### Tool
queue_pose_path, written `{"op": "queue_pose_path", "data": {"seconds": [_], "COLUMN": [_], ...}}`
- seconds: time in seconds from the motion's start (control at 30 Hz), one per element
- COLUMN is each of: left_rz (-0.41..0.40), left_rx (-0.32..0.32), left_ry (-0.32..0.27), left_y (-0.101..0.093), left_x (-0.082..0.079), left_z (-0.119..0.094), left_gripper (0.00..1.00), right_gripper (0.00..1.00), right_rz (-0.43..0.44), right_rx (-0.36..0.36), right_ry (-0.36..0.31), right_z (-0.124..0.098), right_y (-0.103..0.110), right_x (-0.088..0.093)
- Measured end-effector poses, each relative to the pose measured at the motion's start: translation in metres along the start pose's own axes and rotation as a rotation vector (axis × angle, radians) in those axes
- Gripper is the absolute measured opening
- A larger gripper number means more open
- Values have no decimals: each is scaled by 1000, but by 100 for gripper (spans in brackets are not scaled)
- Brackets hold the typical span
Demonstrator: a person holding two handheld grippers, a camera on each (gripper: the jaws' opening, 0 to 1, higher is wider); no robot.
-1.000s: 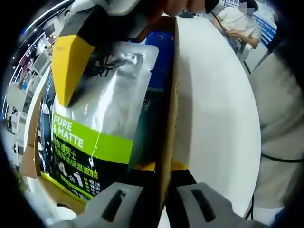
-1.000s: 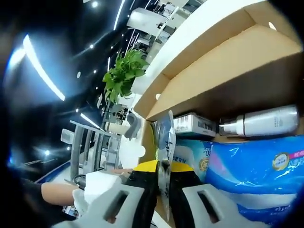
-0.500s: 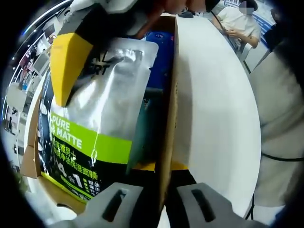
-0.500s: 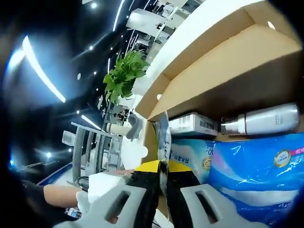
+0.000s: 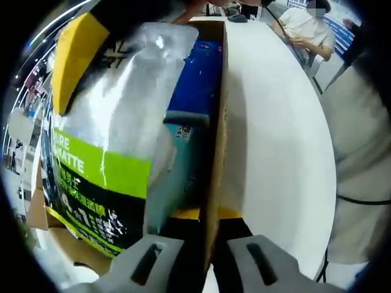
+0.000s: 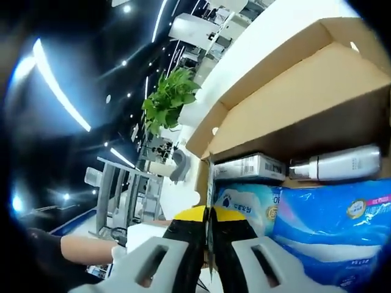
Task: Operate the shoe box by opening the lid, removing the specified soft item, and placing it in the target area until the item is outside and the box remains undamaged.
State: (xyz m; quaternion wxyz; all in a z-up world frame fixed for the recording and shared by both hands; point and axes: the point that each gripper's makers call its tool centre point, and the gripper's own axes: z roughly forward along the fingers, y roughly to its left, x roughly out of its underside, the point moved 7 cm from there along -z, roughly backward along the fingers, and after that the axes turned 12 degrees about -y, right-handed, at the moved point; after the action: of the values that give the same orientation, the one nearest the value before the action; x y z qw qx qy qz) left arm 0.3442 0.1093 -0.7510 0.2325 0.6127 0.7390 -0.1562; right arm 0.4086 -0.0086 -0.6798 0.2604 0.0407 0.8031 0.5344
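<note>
A: Start closest in the left gripper view. What do the jaws have?

B: The left gripper [image 5: 204, 256] sits at the bottom centre, its grey jaws closed on the thin brown cardboard wall of the shoe box [image 5: 215, 152], with the yellow pads pressed against either side of it. That wall runs from the jaws straight up the frame.

A: And the soft item?

B: The silver foil pouch with the lime-green band and black printed base [image 5: 107, 146] fills the left half, just left of the wall. Its long axis runs bottom to top, printed end low, plain silver end towards the upper left. At that upper end a yellow pad of the right gripper [image 5: 72, 58] lies against it.

A: Behind the pouch?

B: A blue plastic pack [image 5: 194, 91] stands between the pouch and the wall. Right of the wall a white round table [image 5: 275, 152] spreads away, and a seated person [image 5: 305, 27] is at the far upper right.

A: Now the right gripper view.

B: The right gripper [image 6: 208, 244] is at bottom centre, jaws pinched tight on the pouch's edge [image 6: 209, 201], seen end-on as a thin silver line pointing up the frame. Beyond are a light-blue wrapped pack [image 6: 330, 226], a small white carton with a barcode [image 6: 250, 166] and a silver bottle lying on its side [image 6: 336, 165] inside the box. Further off, in the upper middle, is a green leafy plant [image 6: 168, 101].
</note>
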Motion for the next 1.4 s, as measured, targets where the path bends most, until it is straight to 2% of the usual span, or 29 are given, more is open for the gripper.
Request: {"op": "queue_pose_path", "data": {"seconds": [0.2, 0.53, 0.63, 1.03, 1.4], "left_rz": [1, 3, 4, 6, 1], "left_rx": [4, 5, 5, 8, 7], "left_ry": [1, 0, 0, -4, -4], "left_y": [0, 1, 1, 1, 1], "left_x": [0, 0, 0, 0, 0], "left_z": [0, 0, 0, 1, 1], "left_gripper": [1, 1, 1, 1, 1], "right_gripper": [0, 0, 0, 0, 0], "right_rz": [10, 10, -17, 5, 9], "right_rx": [0, 8, 19, 13, -4], "right_ry": [-34, -37, -37, -50, -55], "right_z": [-14, -34, -41, -63, -89], "right_y": [-4, 0, 1, 7, 7], "right_x": [-13, -24, -27, -27, -38]}}
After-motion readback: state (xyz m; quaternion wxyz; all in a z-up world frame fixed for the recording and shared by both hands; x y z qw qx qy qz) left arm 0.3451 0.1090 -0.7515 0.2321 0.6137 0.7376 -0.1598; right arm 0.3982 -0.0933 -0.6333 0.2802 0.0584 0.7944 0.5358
